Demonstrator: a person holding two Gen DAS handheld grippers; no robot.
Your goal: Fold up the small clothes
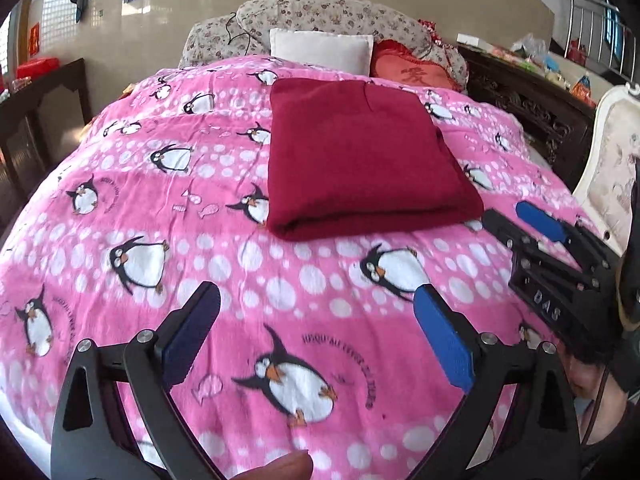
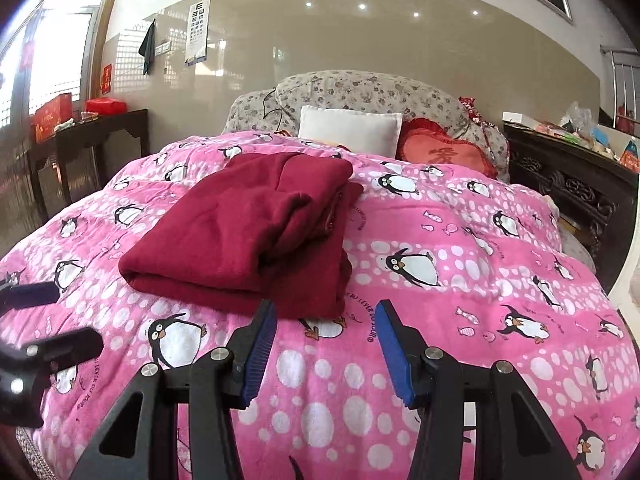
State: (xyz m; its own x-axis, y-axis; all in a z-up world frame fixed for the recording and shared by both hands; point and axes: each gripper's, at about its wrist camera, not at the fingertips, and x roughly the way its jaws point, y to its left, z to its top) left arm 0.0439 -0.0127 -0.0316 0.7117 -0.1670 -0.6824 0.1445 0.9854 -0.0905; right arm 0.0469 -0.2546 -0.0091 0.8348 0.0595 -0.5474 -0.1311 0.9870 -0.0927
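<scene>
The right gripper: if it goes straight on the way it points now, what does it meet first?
Probably the red garment. The right gripper is open and aims at the folded garment's near right corner, over a strip of pink blanket. If it points slightly down, it may touch the blanket first; depth is unclear.

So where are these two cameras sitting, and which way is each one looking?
Left wrist: on the left gripper, low over the blanket, facing the headboard; its open fingers, a fingertip and the right gripper show.
Right wrist: on the right gripper, aimed the same way; its open fingers and the left gripper show.
Both see the folded red garment and white pillow.
</scene>
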